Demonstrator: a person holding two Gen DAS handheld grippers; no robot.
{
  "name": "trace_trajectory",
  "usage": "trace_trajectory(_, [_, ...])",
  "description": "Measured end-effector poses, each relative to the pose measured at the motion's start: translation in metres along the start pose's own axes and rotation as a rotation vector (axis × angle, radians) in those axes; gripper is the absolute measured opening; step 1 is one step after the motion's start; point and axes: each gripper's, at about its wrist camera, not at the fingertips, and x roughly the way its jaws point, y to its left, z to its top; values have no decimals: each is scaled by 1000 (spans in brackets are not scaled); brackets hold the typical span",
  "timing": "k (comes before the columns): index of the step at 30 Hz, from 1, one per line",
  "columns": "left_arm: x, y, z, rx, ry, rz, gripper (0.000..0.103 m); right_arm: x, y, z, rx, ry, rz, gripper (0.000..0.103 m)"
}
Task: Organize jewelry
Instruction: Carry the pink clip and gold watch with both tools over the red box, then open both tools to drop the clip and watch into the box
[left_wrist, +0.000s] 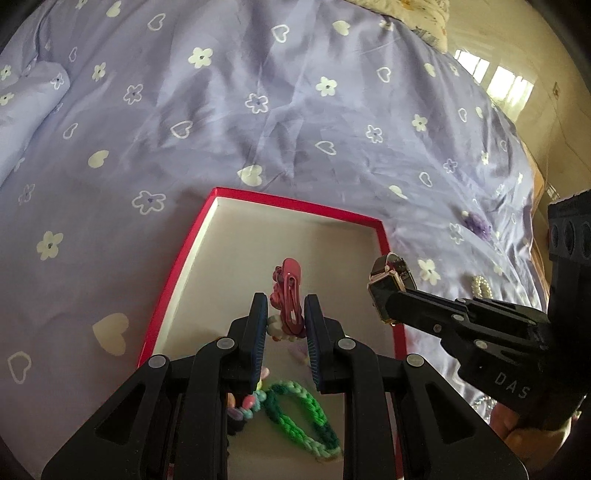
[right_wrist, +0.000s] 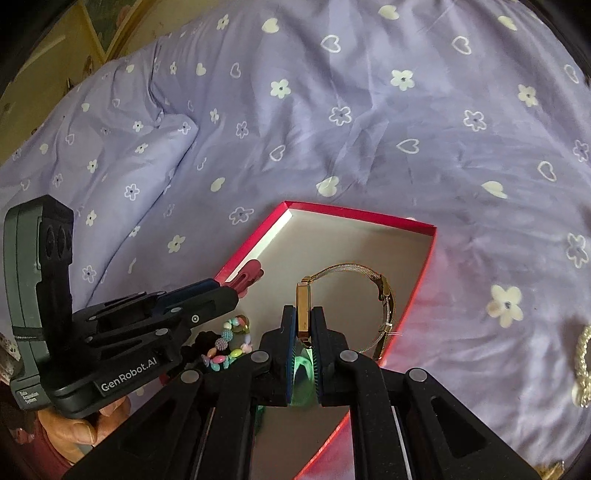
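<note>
the far half of the red box floor, at frame centre in the left wrist view, lies bare and open from above. nearer the lower edge the floor is crowded by the green braided band and the bead bracelet. the right gripper with its watch hangs over the box's right wall, blocking that side. the purple bedspread across the upper frame is open, save a pearl piece at far right.
</note>
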Motion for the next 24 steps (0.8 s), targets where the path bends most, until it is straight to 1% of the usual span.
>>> trace_trajectory(11, [27,16,7,-17,36,21,18,32,-5,6,3,52,-6,7])
trace_trajectory(16, [43,22,8,-32,68,21,18,47,-10,9,16,81,-8,7])
trace_trajectory(24, [63,26,4,-35,111,32,18,68,-12,8,1,133,-25,7])
